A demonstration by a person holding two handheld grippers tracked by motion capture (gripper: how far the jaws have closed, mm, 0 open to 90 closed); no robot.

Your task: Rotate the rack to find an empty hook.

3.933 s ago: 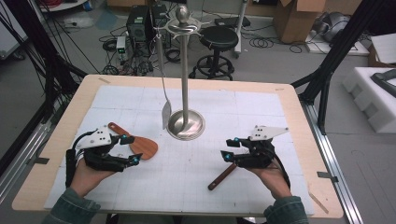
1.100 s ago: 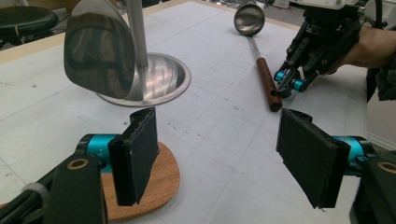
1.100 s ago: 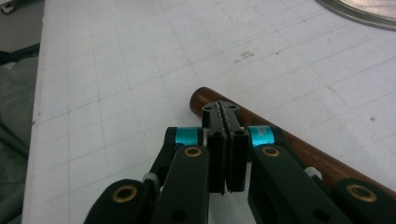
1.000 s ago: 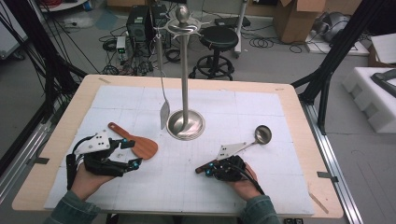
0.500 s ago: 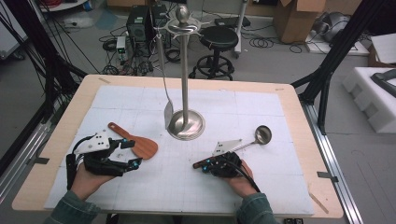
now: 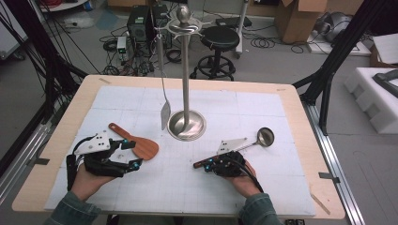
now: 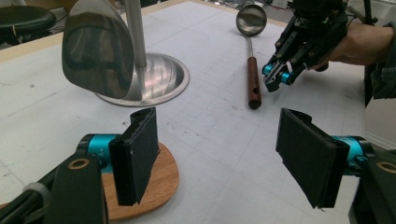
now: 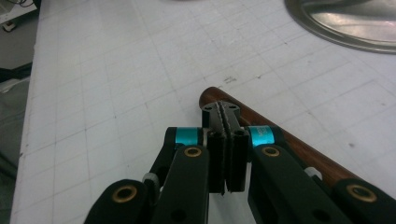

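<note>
A ladle with a steel bowl (image 6: 265, 137) and a brown wooden handle (image 7: 253, 84) lies on the white mat. My right gripper (image 6: 207, 165) rests at the handle's end with its jaws shut on each other. In the right gripper view, the pads (image 8: 221, 109) meet with nothing between them and the handle (image 8: 280, 130) runs beneath. My left gripper (image 7: 217, 128) stands open and empty, low over the mat. One of its jaws is over the blade of a wooden spatula (image 6: 138, 144).
A steel utensil stand (image 6: 187, 124) with a round base sits mid-table. A metal turner (image 6: 165, 115) hangs from its top, and its blade (image 7: 98, 51) is close ahead of my left gripper. The plywood table edge (image 6: 300, 122) frames the mat.
Since about four seconds ago my right hand has shifted left and lower, and the ladle now lies with its bowl uncovered. Nothing has moved over the last second.
</note>
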